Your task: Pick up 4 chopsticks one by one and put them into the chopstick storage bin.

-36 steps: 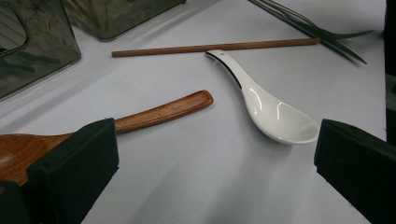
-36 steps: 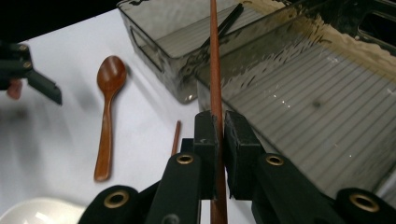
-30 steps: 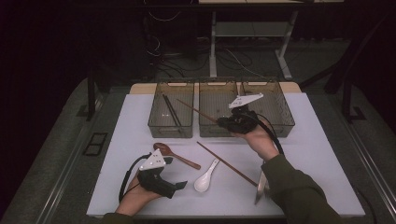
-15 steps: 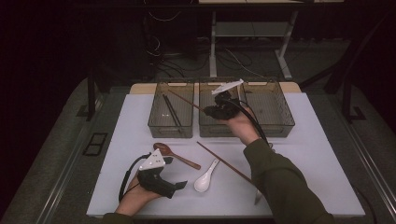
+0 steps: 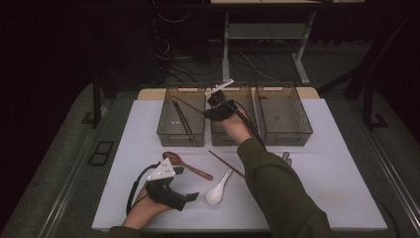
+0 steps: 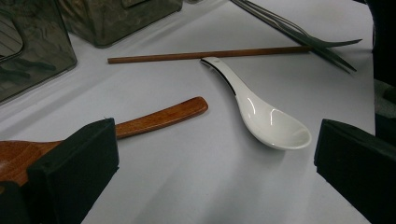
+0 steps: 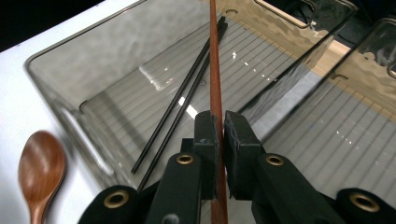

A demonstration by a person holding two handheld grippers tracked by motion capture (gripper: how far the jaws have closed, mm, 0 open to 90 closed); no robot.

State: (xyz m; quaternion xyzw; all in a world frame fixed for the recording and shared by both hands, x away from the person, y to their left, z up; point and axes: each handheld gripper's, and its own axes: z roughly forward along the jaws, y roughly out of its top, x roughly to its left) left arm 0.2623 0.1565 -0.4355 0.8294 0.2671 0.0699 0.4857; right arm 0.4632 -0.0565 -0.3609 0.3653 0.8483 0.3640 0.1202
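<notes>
The right gripper [image 7: 216, 128] has its fingers [image 7: 205, 140] pinched on a brown chopstick [image 7: 215, 70], held over the left bin [image 5: 166, 130], where two black chopsticks [image 7: 180, 105] lie. Near that bin, the left gripper [image 5: 194, 196], jaws wide apart, rests beside a wooden spoon [image 6: 159, 116] and a white spoon [image 6: 264, 119].

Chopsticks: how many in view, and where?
4: two black chopsticks in the left bin, one brown chopstick in the right gripper's jaws, one wooden chopstick on the table. Others may be hidden.
</notes>
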